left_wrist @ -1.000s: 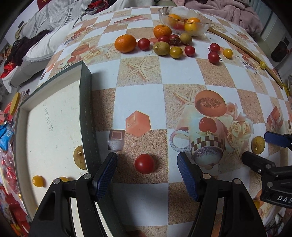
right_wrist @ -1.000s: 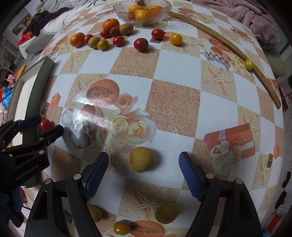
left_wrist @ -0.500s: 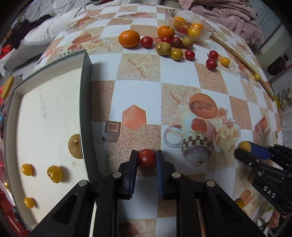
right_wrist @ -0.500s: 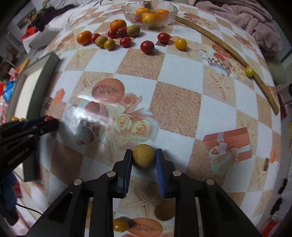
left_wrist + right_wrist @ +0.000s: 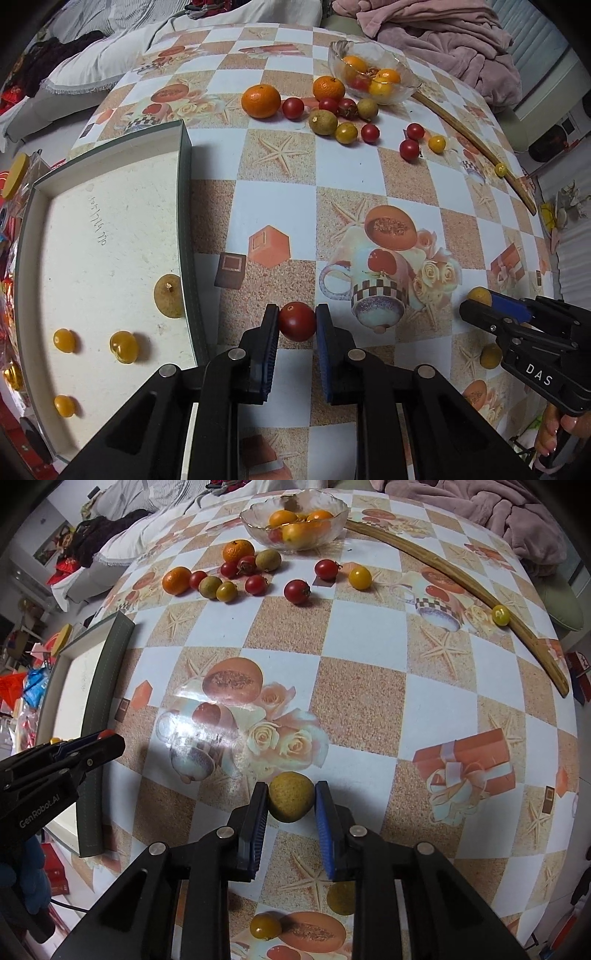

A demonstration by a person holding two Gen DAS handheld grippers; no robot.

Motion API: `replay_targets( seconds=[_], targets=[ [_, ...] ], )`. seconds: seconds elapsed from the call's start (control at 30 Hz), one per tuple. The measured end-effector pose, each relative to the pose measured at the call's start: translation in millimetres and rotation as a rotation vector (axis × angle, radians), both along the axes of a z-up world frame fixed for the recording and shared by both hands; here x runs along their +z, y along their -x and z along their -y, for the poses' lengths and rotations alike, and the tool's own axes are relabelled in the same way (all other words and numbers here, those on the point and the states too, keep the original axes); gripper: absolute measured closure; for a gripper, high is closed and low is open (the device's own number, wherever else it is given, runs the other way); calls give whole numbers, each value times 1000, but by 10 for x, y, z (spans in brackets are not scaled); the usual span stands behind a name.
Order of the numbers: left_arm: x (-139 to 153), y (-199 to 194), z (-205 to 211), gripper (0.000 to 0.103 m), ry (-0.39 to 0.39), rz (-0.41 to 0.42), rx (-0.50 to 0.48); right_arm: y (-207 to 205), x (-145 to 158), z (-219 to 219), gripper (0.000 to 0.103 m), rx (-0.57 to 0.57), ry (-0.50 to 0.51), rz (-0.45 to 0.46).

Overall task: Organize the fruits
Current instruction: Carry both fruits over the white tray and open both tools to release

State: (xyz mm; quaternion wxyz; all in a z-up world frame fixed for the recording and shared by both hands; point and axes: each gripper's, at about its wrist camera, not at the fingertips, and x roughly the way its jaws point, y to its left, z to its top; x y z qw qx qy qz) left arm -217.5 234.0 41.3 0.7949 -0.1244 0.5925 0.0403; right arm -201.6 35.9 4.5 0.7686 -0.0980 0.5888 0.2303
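"DAS": white lettering on right tool [image 5: 476, 302] body. "GenRobot.AI": left tool [image 5: 105, 738] body. Handwritten digits on tray [image 5: 99, 221] floor, possibly numerals, illegible.

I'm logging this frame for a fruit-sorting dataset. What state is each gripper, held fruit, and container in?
Left gripper: shut on the red cherry tomato.
Right gripper: shut on the round yellow-brown fruit.
Shallow white tray with grey rim: holds one brownish fruit and several small yellow ones.
Clear glass bowl: upright, holding orange and red fruit.
Checkered tablecloth: loose fruit scattered near the bowl.
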Motion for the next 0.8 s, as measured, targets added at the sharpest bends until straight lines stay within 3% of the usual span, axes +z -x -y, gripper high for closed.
replay_targets(
  seconds=[0.37, 0.8],
  targets=[
    [152, 54, -136, 82, 5, 36, 37, 52, 130, -154, 75, 37, -5, 18],
    [313, 237, -568, 82, -6, 78, 140, 57, 305, -709, 75, 143, -22, 43]
  ],
)
